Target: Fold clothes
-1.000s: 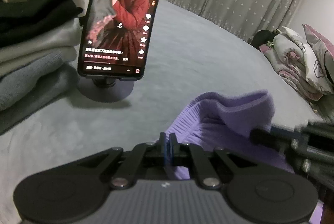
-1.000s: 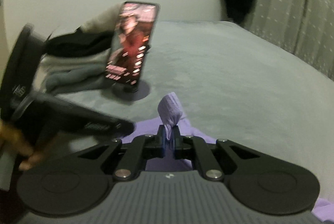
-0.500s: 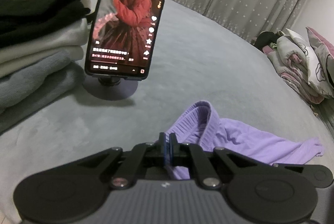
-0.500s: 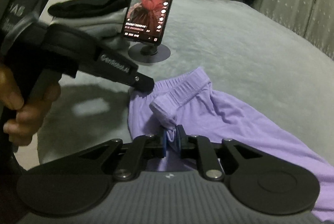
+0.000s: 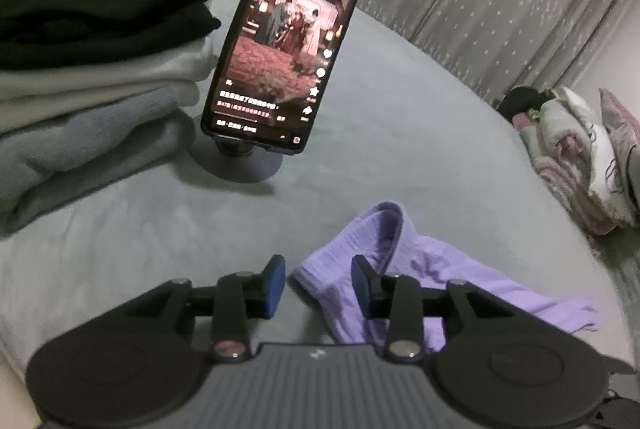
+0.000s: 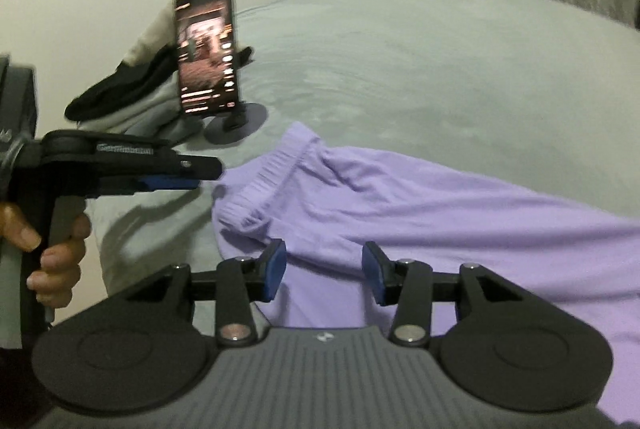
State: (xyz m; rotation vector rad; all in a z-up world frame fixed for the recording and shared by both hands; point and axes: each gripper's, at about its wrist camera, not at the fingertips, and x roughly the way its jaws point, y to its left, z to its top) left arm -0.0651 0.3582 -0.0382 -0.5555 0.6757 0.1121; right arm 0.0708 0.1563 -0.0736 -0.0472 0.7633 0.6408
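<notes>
Left wrist view: left gripper [image 5: 319, 283] jaws just opened, lilac trousers [image 5: 404, 269] waistband loose between them, on bed [image 5: 400, 133]. Right gripper [image 6: 324, 271] likewise parted over trousers, gripping nothing.

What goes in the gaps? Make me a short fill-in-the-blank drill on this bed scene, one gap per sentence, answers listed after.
1. The crumpled knit garment lying on the grey bedspread is ____ in colour.
2. The black smartphone stands on a round ____ beside the stack of folded sweaters.
3. The left gripper and the right gripper both have their blue-padded jaws ____.
4. In that stack, the ____ sweater lies directly beneath the cream top one.

Missing words: purple; stand; open; black
</notes>
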